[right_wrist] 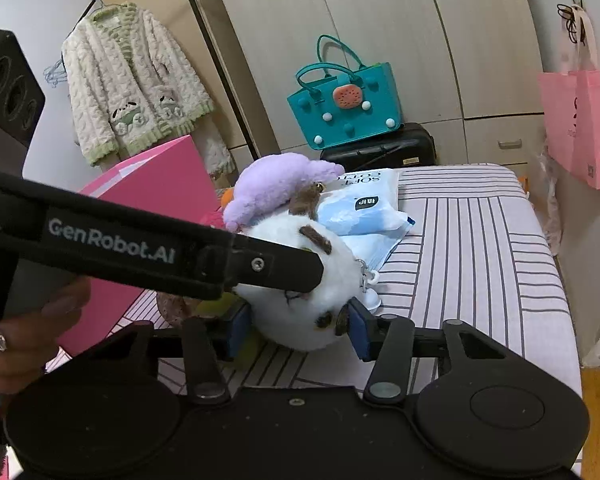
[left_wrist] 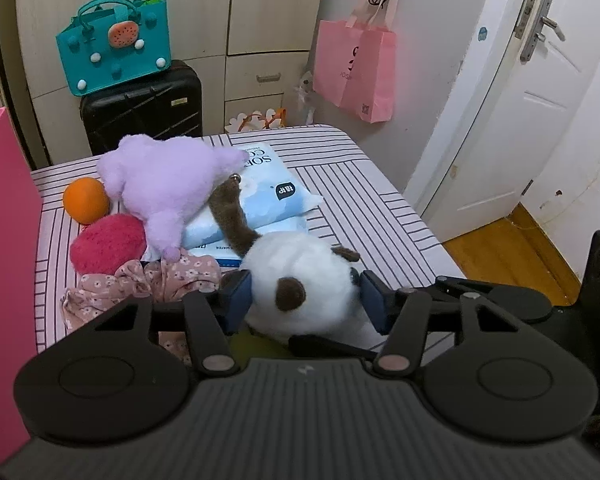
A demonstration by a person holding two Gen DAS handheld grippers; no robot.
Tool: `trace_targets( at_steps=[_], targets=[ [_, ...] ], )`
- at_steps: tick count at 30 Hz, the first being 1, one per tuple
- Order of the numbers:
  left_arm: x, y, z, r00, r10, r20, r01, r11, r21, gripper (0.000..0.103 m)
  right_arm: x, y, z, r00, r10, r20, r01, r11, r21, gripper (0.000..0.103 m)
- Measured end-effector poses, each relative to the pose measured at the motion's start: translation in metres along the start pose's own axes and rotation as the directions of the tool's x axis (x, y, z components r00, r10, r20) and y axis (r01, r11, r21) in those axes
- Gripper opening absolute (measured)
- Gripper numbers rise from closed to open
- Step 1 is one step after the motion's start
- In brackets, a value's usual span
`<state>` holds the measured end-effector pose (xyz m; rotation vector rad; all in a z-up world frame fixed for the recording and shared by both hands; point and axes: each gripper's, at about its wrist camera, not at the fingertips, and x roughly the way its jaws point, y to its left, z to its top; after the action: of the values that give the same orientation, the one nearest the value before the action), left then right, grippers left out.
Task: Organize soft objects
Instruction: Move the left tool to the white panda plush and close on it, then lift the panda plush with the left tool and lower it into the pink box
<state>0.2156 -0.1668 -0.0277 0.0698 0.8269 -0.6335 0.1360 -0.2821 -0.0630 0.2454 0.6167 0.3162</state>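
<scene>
A white plush cat with brown patches (left_wrist: 300,280) lies on the striped table (left_wrist: 360,200). My left gripper (left_wrist: 302,300) is open with its blue pads on either side of the cat's body. My right gripper (right_wrist: 298,326) is also open around the same white plush cat (right_wrist: 304,312), its pads (right_wrist: 358,330) beside it. The left gripper's arm (right_wrist: 140,244) crosses the right wrist view above the cat. A purple plush (left_wrist: 168,188), a red plush (left_wrist: 108,244), an orange ball (left_wrist: 86,200), floral cloth (left_wrist: 140,284) and blue tissue packs (left_wrist: 268,196) lie behind.
A pink box (right_wrist: 156,200) stands at the table's left. A teal bag (left_wrist: 112,48) sits on a black suitcase (left_wrist: 144,108) behind the table. A pink bag (left_wrist: 354,68) hangs on the wall. A white door (left_wrist: 500,100) is at the right.
</scene>
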Motion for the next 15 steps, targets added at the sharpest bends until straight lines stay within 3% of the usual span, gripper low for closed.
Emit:
trace_targets(
  at_steps=[8, 15],
  targets=[
    [-0.006, 0.0, 0.003, 1.0, 0.008, -0.019, -0.008, 1.0, -0.03, 0.056, 0.001, 0.007, 0.01, 1.0, -0.009, -0.021, 0.008, 1.0, -0.014, 0.055],
    [-0.034, -0.001, 0.017, 1.0, -0.018, -0.007, 0.018, 1.0, -0.01, 0.056, -0.016, 0.021, 0.031, 1.0, -0.008, -0.006, 0.007, 0.998, -0.059, 0.055]
  ],
)
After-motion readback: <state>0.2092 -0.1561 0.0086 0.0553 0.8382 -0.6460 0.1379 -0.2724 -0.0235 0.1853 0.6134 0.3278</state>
